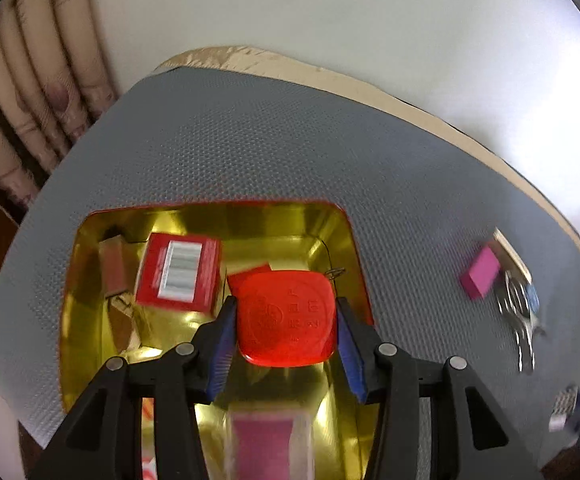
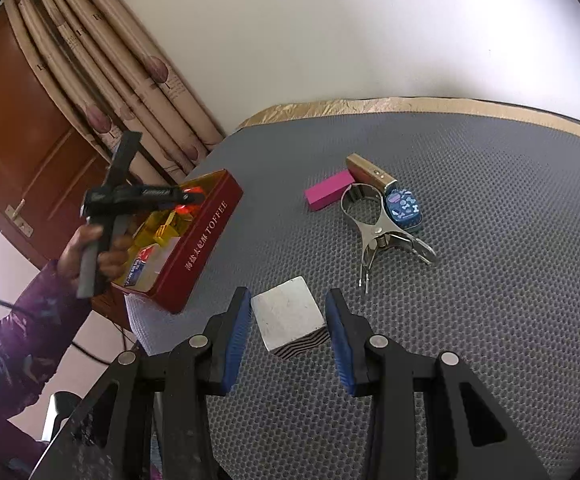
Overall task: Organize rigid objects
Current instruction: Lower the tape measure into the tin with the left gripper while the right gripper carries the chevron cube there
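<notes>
L gripper point(image 1: 286, 332) sits over the open red toffee tin w/ shiny gold inside point(image 1: 90, 280), on the grey honeycomb mat point(image 1: 250, 140). Blue pads point(image 1: 224, 344) bracket a flat, rounded-square red translucent plastic piece w/ embossed marks point(image 1: 286, 320). L pad touches its edge; R pad looks just shy of it, so can't tell if it's clamped or just let go. Frame is motion-blurred.

Also in the tin: red box w/ white barcode-type label point(image 1: 180, 274) upper left, brownish card piece point(image 1: 116, 268) against the left wall, small wire clip point(image 1: 335, 272) by the right wall, pink block in clear wrap point(image 1: 270, 440) at the near end, partly hidden by the gripper.

R gripper point(image 2: 288, 328) is low over the mat, jaws spread, straddling a white cube w/ black-striped side point(image 2: 290, 322). Gaps both sides, not gripping.

Further back on the mat in R view:
- pink rectangular block point(image 2: 327, 194), touching the wood-and-brass rectangular piece point(image 2: 369, 172)
- steel spring clamp point(image 2: 377, 232) just beside them
- blue patterned small tin point(image 2: 403, 208) against the clamp's ring

R view also shows the tin at the mat's left edge, person's L hand point(image 2: 90, 256) holding the L gripper above it.
</notes>
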{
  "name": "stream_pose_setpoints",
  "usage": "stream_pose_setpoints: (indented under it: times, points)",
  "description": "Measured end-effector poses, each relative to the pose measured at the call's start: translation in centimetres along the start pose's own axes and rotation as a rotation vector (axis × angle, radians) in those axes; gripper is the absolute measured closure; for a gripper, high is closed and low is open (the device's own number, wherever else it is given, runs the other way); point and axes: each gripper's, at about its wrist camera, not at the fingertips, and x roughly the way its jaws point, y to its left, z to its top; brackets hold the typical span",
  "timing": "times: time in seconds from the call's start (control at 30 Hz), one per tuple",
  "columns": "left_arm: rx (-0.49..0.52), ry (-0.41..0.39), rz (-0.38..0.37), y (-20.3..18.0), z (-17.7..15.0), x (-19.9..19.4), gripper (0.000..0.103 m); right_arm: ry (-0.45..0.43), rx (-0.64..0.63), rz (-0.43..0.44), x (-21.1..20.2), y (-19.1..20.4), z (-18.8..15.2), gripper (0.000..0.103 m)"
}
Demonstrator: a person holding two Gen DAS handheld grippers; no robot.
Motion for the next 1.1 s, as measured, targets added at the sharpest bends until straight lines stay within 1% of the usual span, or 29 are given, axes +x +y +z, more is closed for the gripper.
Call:
stream_pose_setpoints:
  times: [0.1, 0.23, 0.3, 0.37, 0.4, 0.43, 0.5, 0.53, 0.6, 0.63, 0.77, 0.8, 0.87, 0.97, 1.03, 1.1]
  points:
    - [-0.062, 0.006, -0.036, 0.2, 1.1, 1.2, 0.056, 0.006, 0.017, 0.005, 0.2, -0.4, -0.1, 0.067]
    - [-0.098, 0.028, -0.062, 0.6, 1.8, 2.3, 0.055, 0.011, 0.017, 0.005, 0.4, -0.2, -0.1, 0.067]
    - [-0.118, 0.027, -0.105, 0.9, 2.0, 2.1, 0.055, 0.014, 0.009, 0.006, 0.5, 0.2, 0.0, 0.067]
    - [-0.114, 0.011, -0.12, 1.1, 1.8, 1.1, 0.055, 0.013, 0.005, 0.012, 0.5, 0.7, 0.1, 0.067]
    - [-0.121, -0.011, -0.13, 1.2, 1.5, 0.1, 0.055, 0.013, 0.003, 0.013, 0.6, 0.9, 0.2, 0.067]
    - [-0.14, -0.055, -0.136, 1.6, 0.9, -1.2, 0.055, 0.013, -0.007, 0.018, 0.7, 1.4, 0.4, 0.067]
    - [-0.18, -0.164, -0.141, 2.6, -1.0, -4.5, 0.054, 0.006, -0.033, 0.026, 0.8, 2.7, 1.1, 0.067]
    - [-0.196, -0.205, -0.119, 3.1, -2.1, -6.1, 0.054, 0.006, -0.048, 0.037, 0.9, 3.4, 1.6, 0.067]
    - [-0.234, -0.262, -0.048, 4.0, -5.0, -8.9, 0.051, 0.005, -0.094, 0.063, 1.6, 5.5, 2.9, 0.067]
    - [-0.257, -0.273, -0.017, 4.7, -6.6, -9.9, 0.05, 0.008, -0.116, 0.08, 2.1, 6.6, 3.5, 0.067]
    - [-0.329, -0.263, 0.034, 7.0, -11.9, -11.5, 0.05, 0.06, -0.215, 0.138, 6.2, 11.8, 6.1, 0.067]
    - [-0.331, -0.253, 0.052, 7.3, -13.1, -11.7, 0.05, 0.076, -0.23, 0.152, 7.3, 12.8, 6.6, 0.067]
    - [-0.324, -0.236, 0.065, 7.6, -14.9, -11.7, 0.05, 0.115, -0.262, 0.152, 10.1, 15.0, 7.4, 0.067]
    - [-0.29, -0.261, 0.124, 7.7, -16.0, -12.2, 0.05, 0.164, -0.261, 0.161, 13.7, 16.9, 8.2, 0.067]
    - [-0.266, -0.294, 0.158, 7.1, -16.0, -12.6, 0.05, 0.209, -0.275, 0.134, 16.5, 18.2, 8.7, 0.067]
    - [-0.24, -0.336, 0.182, 6.5, -16.3, -12.9, 0.05, 0.243, -0.277, 0.112, 18.4, 18.9, 8.8, 0.067]
